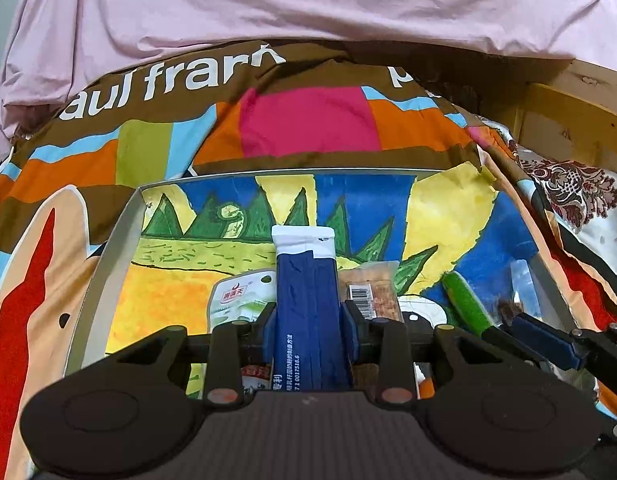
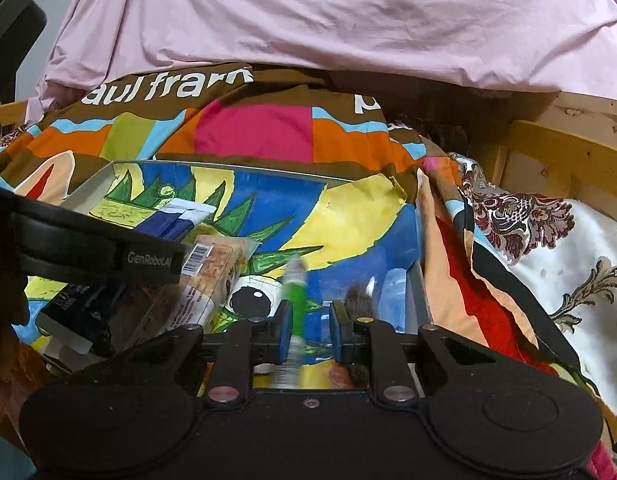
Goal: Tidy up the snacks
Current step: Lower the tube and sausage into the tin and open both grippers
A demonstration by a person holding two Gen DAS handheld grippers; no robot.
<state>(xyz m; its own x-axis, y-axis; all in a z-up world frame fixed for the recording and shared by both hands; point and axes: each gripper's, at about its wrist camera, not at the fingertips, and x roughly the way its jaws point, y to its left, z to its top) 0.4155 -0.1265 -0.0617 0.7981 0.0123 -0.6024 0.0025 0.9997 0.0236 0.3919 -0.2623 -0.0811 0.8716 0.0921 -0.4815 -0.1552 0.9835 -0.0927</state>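
My left gripper [image 1: 310,326] is shut on a blue and white snack packet [image 1: 306,288] and holds it upright over the tray [image 1: 108,248] with the colourful dinosaur drawing. My right gripper [image 2: 310,326] has a green stick snack [image 2: 296,292] between its pads; the snack leans against the left pad and a gap shows on the right. The green stick also shows in the left wrist view [image 1: 466,304]. The blue packet shows in the right wrist view [image 2: 176,220] at the left.
In the tray lie a brown barcoded snack pack [image 1: 372,292] [image 2: 212,276] and a white and green pouch [image 1: 238,296]. The tray rests on a patterned "paul frank" quilt [image 1: 308,120]. A pink sheet [image 1: 308,4] lies behind. A wooden bed frame [image 2: 548,152] stands at right.
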